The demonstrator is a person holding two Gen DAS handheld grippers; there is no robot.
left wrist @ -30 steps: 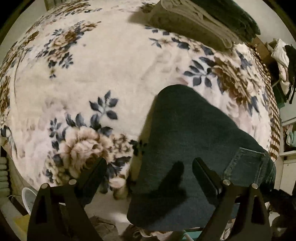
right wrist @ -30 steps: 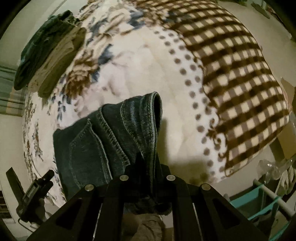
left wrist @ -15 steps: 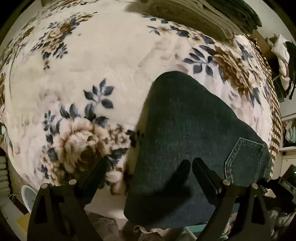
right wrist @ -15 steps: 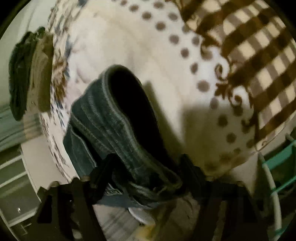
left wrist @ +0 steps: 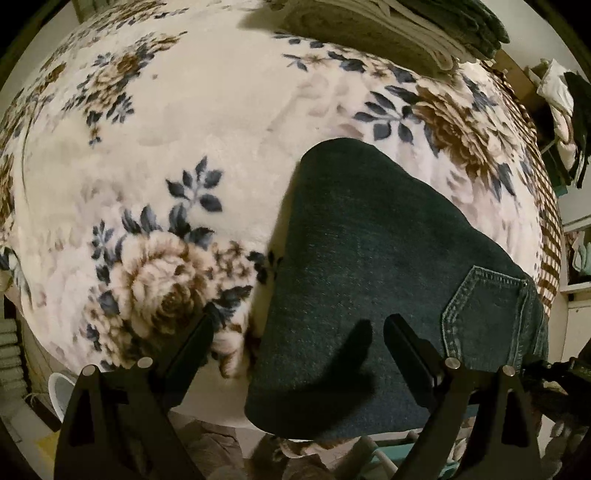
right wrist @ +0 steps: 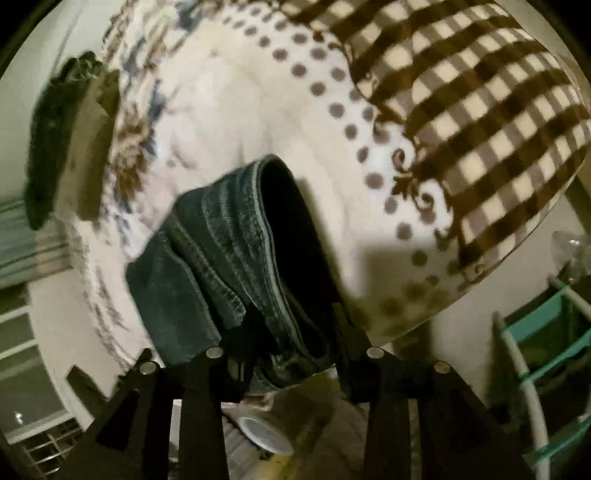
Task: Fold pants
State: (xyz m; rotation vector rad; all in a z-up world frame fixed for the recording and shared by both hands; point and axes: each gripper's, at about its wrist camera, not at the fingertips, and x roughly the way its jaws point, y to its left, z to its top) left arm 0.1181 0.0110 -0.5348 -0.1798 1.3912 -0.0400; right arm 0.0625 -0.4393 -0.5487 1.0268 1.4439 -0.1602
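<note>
Dark blue jeans (left wrist: pixel 373 258), folded into a compact block, lie on the floral blanket (left wrist: pixel 184 122) at its near edge, with a back pocket (left wrist: pixel 487 310) at the right. My left gripper (left wrist: pixel 297 332) is open and empty, hovering above the jeans' near left edge. In the right wrist view the jeans' waistband end (right wrist: pixel 258 258) bulges between the fingers of my right gripper (right wrist: pixel 291 332). The jaws stand apart around the waistband; the fold hides whether they touch it.
A stack of folded clothes (left wrist: pixel 388 22) lies at the blanket's far side, also in the right wrist view (right wrist: pixel 70 147). A brown checked blanket (right wrist: pixel 461 92) covers the right part. A teal and white rack (right wrist: pixel 535 350) stands beside the bed. Shelves with clothes (left wrist: pixel 565 110) are at right.
My right gripper, shut on the waistband a second ago, has opened, and the jeans have settled on the blanket. My left gripper stayed open and drifted slightly forward.
</note>
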